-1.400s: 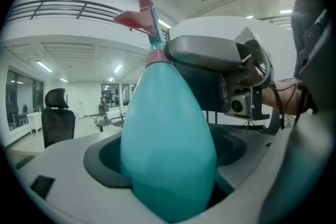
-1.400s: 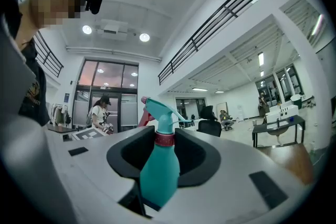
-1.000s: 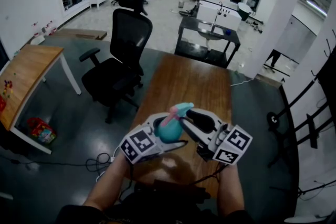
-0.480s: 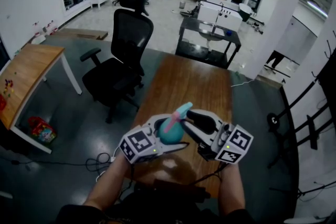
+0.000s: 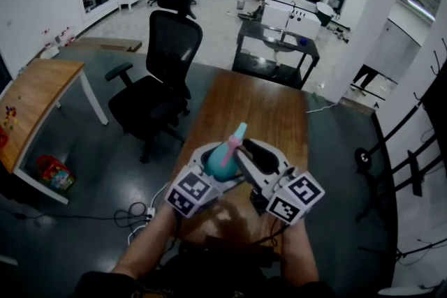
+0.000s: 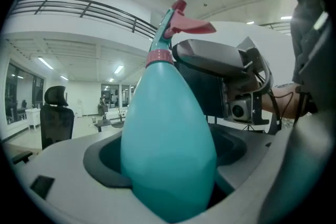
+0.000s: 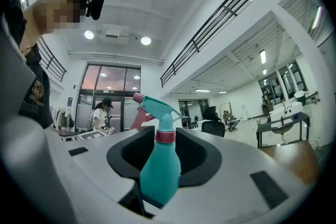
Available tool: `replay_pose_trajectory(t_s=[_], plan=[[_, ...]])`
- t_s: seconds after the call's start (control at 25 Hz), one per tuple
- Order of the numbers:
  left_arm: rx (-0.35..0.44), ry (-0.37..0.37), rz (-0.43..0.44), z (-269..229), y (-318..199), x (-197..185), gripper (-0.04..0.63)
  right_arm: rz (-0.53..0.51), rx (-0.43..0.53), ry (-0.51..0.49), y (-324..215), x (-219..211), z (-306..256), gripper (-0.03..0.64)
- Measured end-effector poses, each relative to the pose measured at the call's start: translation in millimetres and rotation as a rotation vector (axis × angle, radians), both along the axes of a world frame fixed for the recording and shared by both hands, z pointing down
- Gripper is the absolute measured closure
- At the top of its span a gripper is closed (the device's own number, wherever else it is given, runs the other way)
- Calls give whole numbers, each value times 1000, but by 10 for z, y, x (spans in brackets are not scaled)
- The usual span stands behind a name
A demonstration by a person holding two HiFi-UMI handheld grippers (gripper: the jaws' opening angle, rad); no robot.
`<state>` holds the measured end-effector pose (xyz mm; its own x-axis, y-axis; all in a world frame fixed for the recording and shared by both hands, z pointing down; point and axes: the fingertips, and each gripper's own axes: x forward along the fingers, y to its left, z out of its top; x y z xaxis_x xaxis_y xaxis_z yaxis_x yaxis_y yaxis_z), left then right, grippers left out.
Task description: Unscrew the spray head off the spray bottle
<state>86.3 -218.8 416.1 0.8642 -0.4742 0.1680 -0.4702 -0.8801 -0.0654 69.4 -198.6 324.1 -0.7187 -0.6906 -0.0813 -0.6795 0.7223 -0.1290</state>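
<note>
Left gripper view: left gripper [image 6: 168, 136] clamps the spray bottle [image 6: 168, 155] round its fat lower body. The teal belly fills the dark hollow btw the jaws, pads tight on both sides.

Right gripper view: right gripper [image 7: 167, 131] straddles the same bottle higher up. Jaws part-open, w/ a dark gap either side of the collar [image 7: 165, 136] & no pad seen pressing there.

Head view: bottle held up over the near end of the wooden table [image 5: 265, 108], leaning a bit, nozzle end up & away from the person.

Bottle has a teal teardrop body, a pink collar ring at the neck & a teal spray head [image 7: 157, 105] w/ pink trigger [image 6: 189, 23] (head sits on the neck). Body is opaque, so contents can't be read.
</note>
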Motion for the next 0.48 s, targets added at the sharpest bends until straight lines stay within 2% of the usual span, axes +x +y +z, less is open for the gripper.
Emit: replay_pose_trajectory(t_s=[0.2,0.48], plan=[[4,-33,-29,49,-24,-12,158,34,-14,-15,-50,-11,41,489],[-7,-17,69,22,107,23,158,-48,3,5,34,-12,22,486]])
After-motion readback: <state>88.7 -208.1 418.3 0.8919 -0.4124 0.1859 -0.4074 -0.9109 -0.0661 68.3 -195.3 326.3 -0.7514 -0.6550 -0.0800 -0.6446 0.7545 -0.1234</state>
